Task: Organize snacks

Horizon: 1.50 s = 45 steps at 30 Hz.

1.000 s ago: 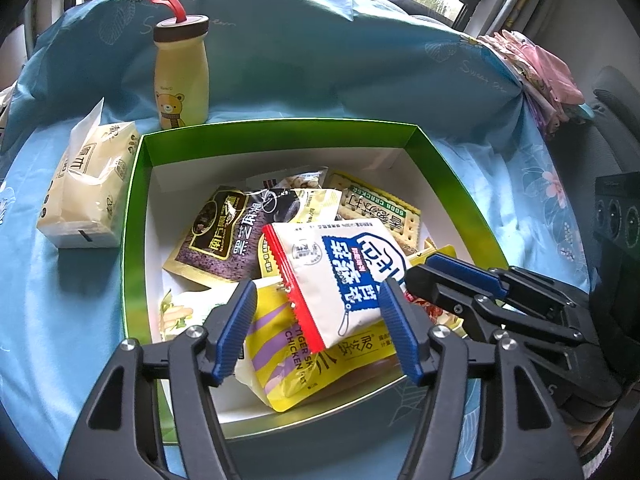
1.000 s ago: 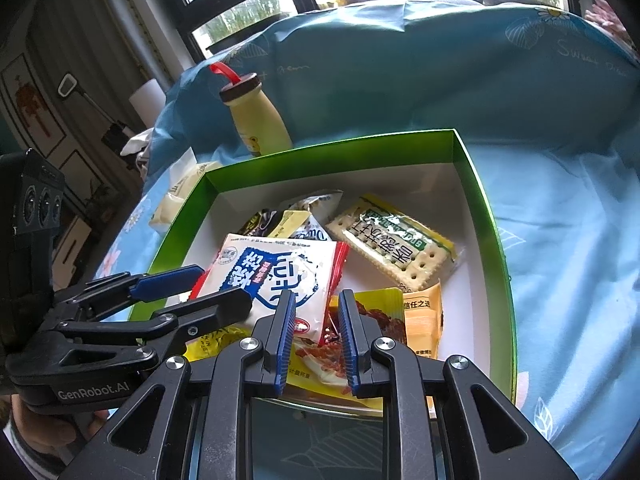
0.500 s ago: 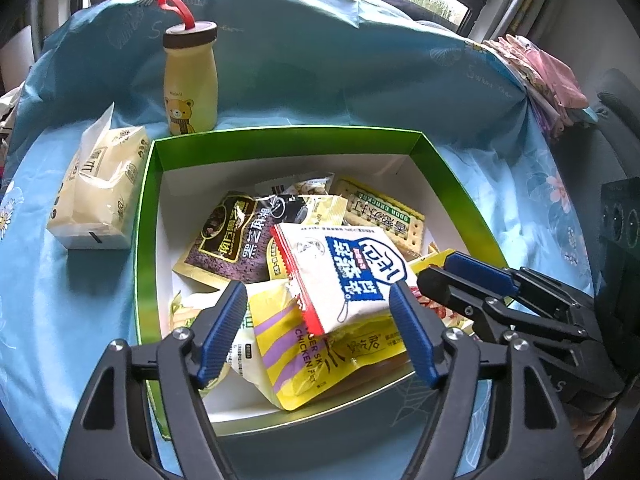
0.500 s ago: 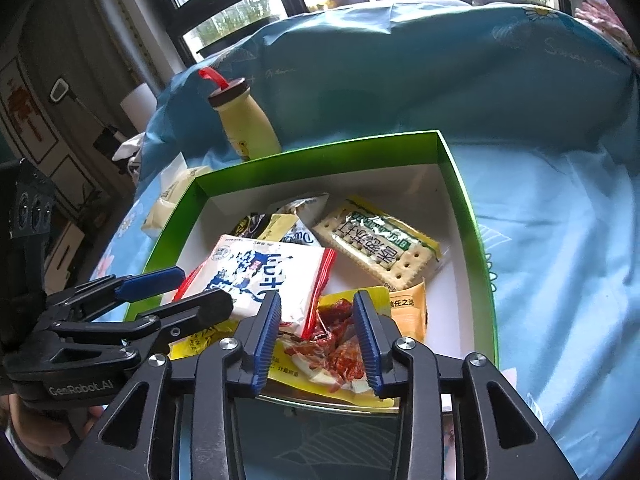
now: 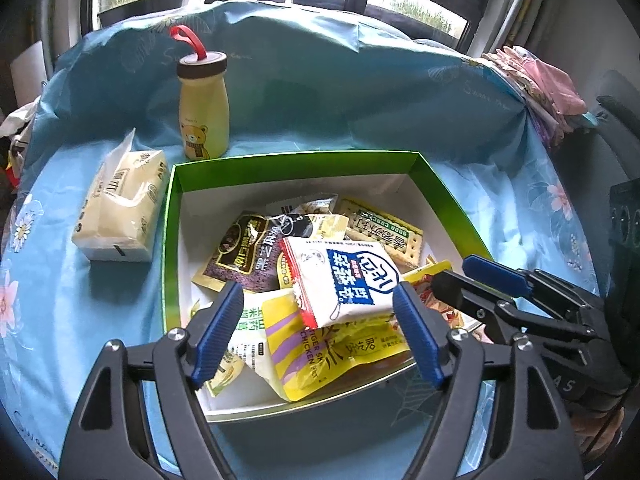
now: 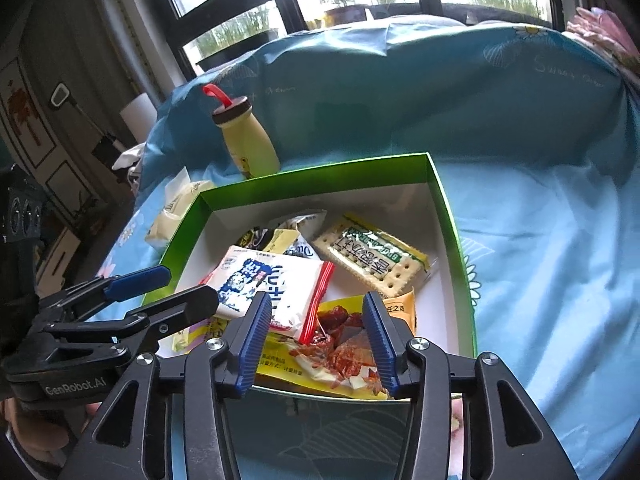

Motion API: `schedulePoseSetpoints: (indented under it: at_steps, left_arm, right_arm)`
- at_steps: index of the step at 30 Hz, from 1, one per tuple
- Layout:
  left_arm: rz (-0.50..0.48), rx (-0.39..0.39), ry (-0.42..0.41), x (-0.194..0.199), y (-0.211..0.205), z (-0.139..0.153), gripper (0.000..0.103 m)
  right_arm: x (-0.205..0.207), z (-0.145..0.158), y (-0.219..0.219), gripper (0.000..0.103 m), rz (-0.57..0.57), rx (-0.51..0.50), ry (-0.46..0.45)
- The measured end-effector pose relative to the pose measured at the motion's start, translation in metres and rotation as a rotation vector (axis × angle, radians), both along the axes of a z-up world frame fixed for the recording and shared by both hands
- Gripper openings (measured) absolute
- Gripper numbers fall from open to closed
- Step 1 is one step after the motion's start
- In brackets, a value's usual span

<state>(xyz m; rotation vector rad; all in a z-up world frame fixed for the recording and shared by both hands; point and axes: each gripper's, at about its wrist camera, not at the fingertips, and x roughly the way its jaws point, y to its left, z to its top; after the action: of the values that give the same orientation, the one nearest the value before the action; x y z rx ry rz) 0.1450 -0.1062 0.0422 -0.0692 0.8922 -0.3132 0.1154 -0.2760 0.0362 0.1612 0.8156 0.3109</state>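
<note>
Sitting in the green box (image 5: pixel 170 240), a heap of snack packets, all inside its white-lined walls. Lying on top of the heap: a white packet with blue lettering and red edges (image 5: pixel 340 280), tilted over a yellow chicken-skin pouch (image 5: pixel 320 356) at the near wall. Showing behind them, a dark purple-brown packet (image 5: pixel 240 256) and a green-and-yellow cracker pack (image 5: pixel 384 232) toward the far right corner. Peeking out at the near left, a pale green-and-white packet (image 5: pixel 248 332). Seen from the right wrist, a yellow pouch with red meat pictured on it (image 6: pixel 340 352) lying against the near wall, half under the white packet.

Hovering over the near edge of the box, the left gripper (image 5: pixel 320 336), jaws spreading wider, blue pads standing either side of the white packet and the yellow pouch but pressing on neither. Hanging just beside it, the right gripper (image 6: pixel 316 340), jaws also opening, narrower than the left, framing the meat pouch with no pad touching it. Gripping nothing, either one.

Resting on a blue floral cloth (image 5: pixel 60 300), the box itself. Standing just beyond its far left corner, a yellow bear bottle (image 5: pixel 204 112) with a brown cap and red loop, upright. Lying just left of the box, a pack of tissues (image 5: pixel 120 208). Glimpsed at the lower left of the right wrist view, part of a hand (image 6: pixel 36 432) on the left gripper's handle.
</note>
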Motion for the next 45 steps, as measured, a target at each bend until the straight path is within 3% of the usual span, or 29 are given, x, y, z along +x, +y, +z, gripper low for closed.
schedulePoseSetpoints:
  at_steps: [5, 8, 16, 19, 23, 27, 32, 45]
  left_arm:
    - [0.016, 0.022, -0.023, -0.006, 0.001, 0.007, 0.079]
    - [0.032, 0.042, -0.051, -0.014, 0.002, 0.014, 0.092]
    - [0.043, 0.08, -0.118, -0.039, 0.004, 0.034, 0.093]
    - [0.055, 0.099, -0.147, -0.05, 0.005, 0.042, 0.103]
    - [0.066, 0.105, -0.168, -0.064, 0.008, 0.051, 0.103]
    - [0.073, 0.11, -0.162, -0.074, 0.009, 0.053, 0.103]
    - [0.131, 0.149, -0.135, -0.081, 0.012, 0.055, 0.103]
    - [0.153, 0.156, -0.097, -0.098, 0.02, 0.063, 0.103]
  right_arm:
    - [-0.006, 0.007, 0.001, 0.055, -0.014, -0.026, -0.018]
    - [-0.011, 0.012, 0.002, 0.057, -0.018, -0.034, -0.032]
    - [-0.036, 0.03, 0.003, 0.068, -0.026, -0.074, -0.075]
    - [-0.045, 0.037, 0.003, 0.071, -0.034, -0.083, -0.088]
    - [-0.058, 0.046, -0.001, 0.083, -0.054, -0.096, -0.104]
    - [-0.067, 0.051, -0.003, 0.088, -0.059, -0.101, -0.103]
    - [-0.073, 0.053, 0.001, 0.103, -0.043, -0.119, -0.084]
    - [-0.092, 0.068, 0.02, 0.102, 0.019, -0.154, -0.107]
